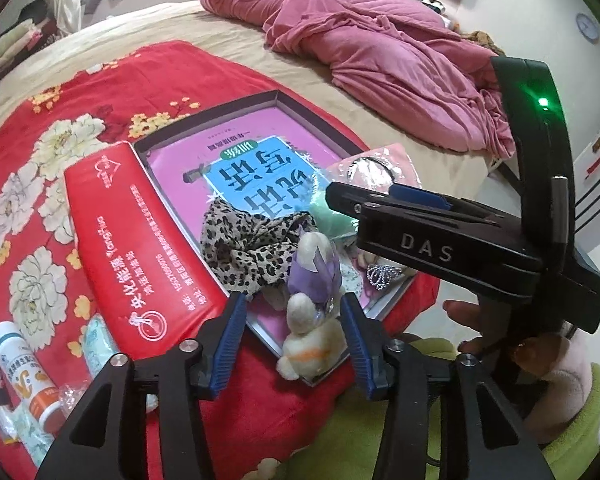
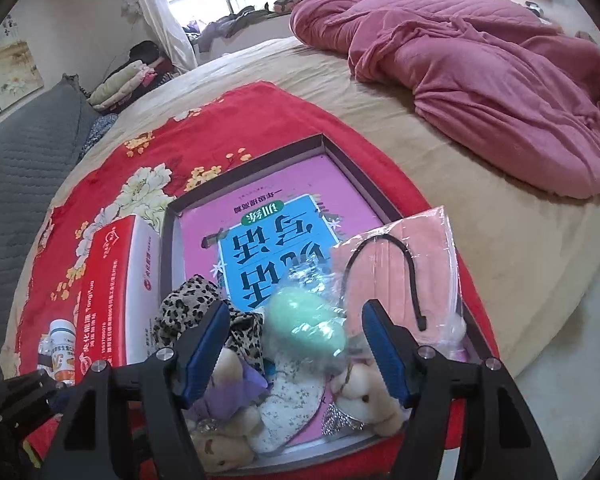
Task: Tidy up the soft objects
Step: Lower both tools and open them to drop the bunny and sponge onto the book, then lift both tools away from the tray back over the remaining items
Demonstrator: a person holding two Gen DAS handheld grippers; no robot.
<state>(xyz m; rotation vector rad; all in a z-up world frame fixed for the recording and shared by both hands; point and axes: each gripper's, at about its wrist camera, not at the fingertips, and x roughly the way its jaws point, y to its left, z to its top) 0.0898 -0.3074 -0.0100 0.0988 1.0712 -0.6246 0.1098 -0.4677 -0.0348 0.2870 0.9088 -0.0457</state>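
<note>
Both grippers, left [image 1: 294,320] and right [image 2: 290,344], fingers released over the tray [image 2: 247,159]; the bunny [image 1: 312,340] overhanging its near rim may tumble off

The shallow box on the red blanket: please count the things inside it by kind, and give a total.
Book with blue and pink cover: 1
Leopard-print cloth: 1
Green soft egg shape in clear wrap: 1
Plastic bag with pink cloth and black headband: 1
Plush bears: 2, one in purple, one by a small silver crown
White floral fabric piece: 1
Total: 7
</note>
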